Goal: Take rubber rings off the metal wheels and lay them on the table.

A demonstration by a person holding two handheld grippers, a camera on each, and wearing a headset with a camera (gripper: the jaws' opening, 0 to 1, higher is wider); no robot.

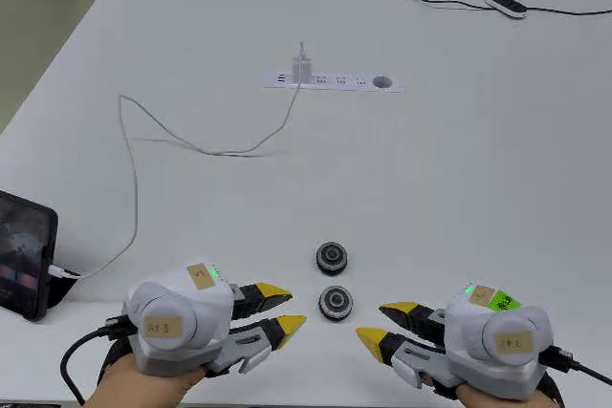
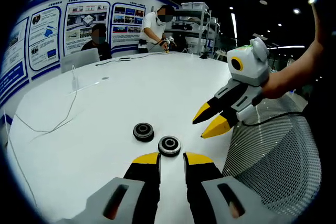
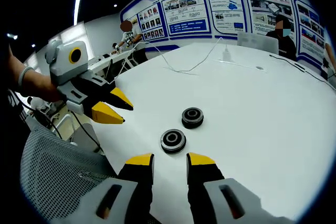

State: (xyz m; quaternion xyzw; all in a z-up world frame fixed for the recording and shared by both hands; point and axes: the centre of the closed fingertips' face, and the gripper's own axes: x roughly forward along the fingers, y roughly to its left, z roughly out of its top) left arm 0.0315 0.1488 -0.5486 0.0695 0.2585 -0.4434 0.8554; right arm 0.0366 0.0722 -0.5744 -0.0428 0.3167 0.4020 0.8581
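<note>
The near wheel (image 1: 335,302) and far wheel (image 1: 332,257) are set on the table (image 1: 430,188) — flanked by the left gripper (image 1: 293,305) and right gripper (image 1: 373,322), both with jaws spread.

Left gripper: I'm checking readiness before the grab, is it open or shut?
Open. The left gripper shows its yellow-tipped jaws apart in its own view, white table between them, nothing held.

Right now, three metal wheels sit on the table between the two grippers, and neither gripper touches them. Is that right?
Not quite: there are two wheels, not three. The head view shows the near wheel and the far wheel on the table between the left gripper and the right gripper, neither touching them.
</note>
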